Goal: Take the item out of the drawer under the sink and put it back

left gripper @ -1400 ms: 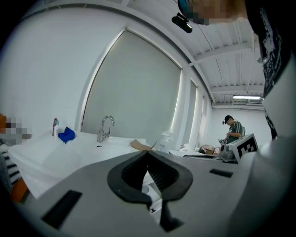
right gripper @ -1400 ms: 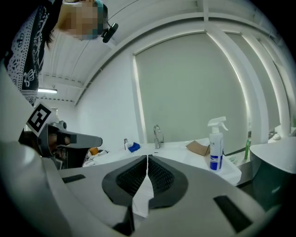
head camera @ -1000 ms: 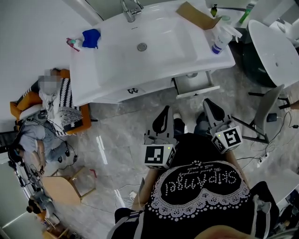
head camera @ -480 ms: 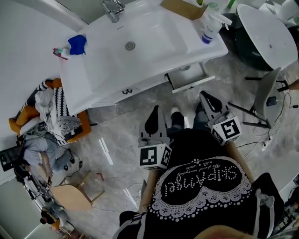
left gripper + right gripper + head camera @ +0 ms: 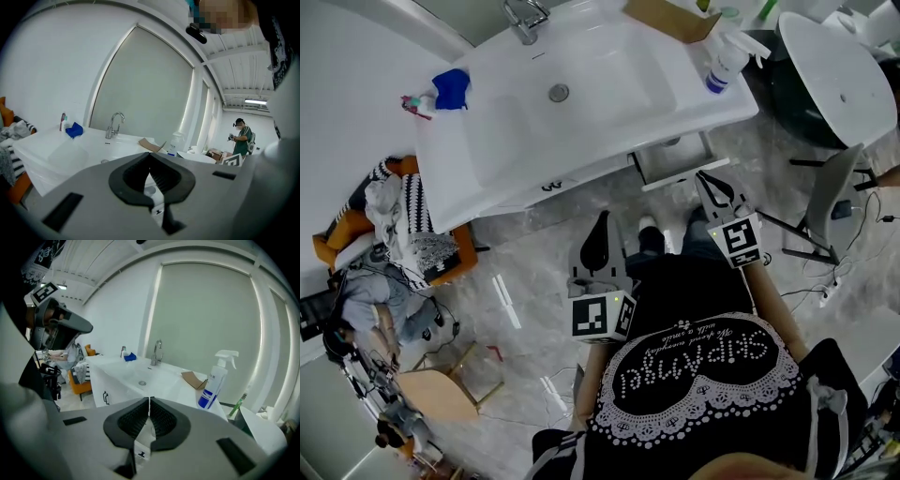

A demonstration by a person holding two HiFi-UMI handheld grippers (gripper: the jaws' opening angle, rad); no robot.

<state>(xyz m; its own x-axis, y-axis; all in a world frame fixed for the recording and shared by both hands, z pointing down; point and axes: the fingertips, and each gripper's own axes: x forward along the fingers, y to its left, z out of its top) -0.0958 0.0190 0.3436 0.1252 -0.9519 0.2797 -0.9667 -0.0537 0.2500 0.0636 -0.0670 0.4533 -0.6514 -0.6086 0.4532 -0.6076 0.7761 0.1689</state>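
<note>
The white sink cabinet [image 5: 487, 141] fills the top of the head view. Under its right part a drawer [image 5: 684, 175] stands pulled out; I see no item in it. My right gripper [image 5: 710, 183] is shut and empty, its tips just in front of the drawer's right end. My left gripper [image 5: 600, 234] is also shut and empty, over the floor a short way before the cabinet front. In the left gripper view the pads [image 5: 161, 176] meet with nothing between them; the same holds in the right gripper view [image 5: 159, 420].
On the counter stand a spray bottle [image 5: 722, 61], a cardboard piece [image 5: 670, 19], a blue cloth [image 5: 450, 89] and the faucet [image 5: 525, 14]. A grey chair [image 5: 839, 202] is at right. An orange seat with clothes [image 5: 403, 225] and a seated person [image 5: 375, 300] are at left.
My right gripper has dropped and rolled, its tips coming up to the open drawer's front. The left gripper has barely shifted.
</note>
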